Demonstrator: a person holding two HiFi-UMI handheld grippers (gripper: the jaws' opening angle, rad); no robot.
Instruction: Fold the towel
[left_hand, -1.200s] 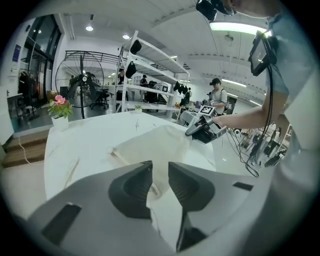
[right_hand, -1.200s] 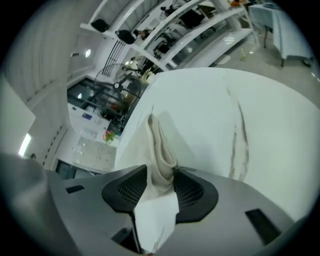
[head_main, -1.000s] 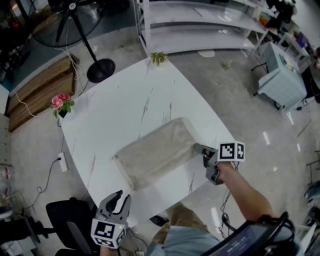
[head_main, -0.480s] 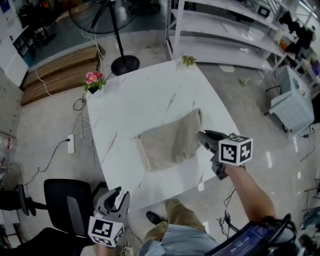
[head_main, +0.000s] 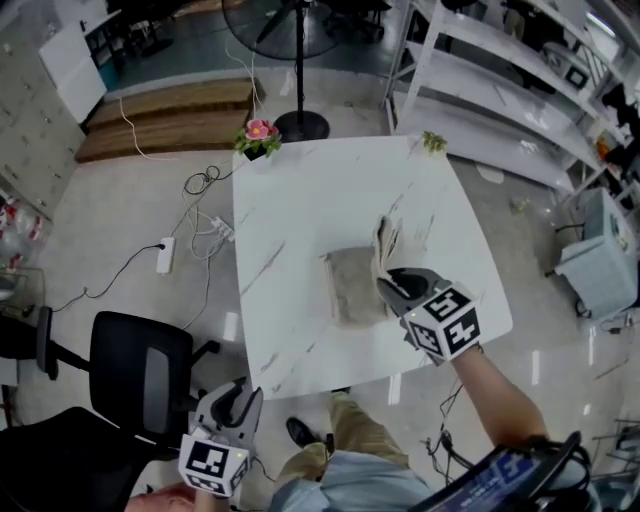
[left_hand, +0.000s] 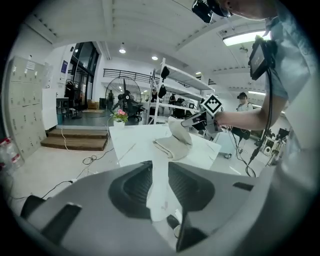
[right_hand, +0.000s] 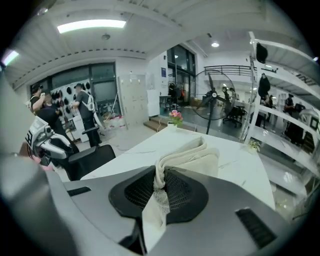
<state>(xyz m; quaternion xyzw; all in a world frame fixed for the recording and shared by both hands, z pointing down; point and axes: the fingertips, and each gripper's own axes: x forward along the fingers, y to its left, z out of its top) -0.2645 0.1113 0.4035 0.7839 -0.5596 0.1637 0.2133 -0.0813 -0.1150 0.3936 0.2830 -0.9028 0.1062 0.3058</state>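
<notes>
A beige towel (head_main: 350, 288) lies on the white marble table (head_main: 300, 220), near its right side. My right gripper (head_main: 388, 286) is shut on the towel's right edge and holds it raised and curled over the rest of the cloth. In the right gripper view, the pinched cloth (right_hand: 192, 156) bunches between the pads of that gripper (right_hand: 160, 187). My left gripper (head_main: 240, 402) hangs off the table's near-left corner, over the floor. Its jaws stand slightly apart with nothing between them. From the left gripper view, the towel (left_hand: 170, 146) and the right gripper (left_hand: 192, 120) show ahead of the left gripper (left_hand: 160, 175).
A pink flower pot (head_main: 258, 135) and a small green plant (head_main: 433, 142) stand on the table's far corners. A black office chair (head_main: 140, 375) is by the left gripper. A fan stand (head_main: 297, 70), metal shelving (head_main: 500, 90) and floor cables (head_main: 195, 235) surround the table.
The right gripper has risen and rolled, carrying the towel's right edge up and leftwards over the cloth. The left gripper stays off the table's near-left side.
</notes>
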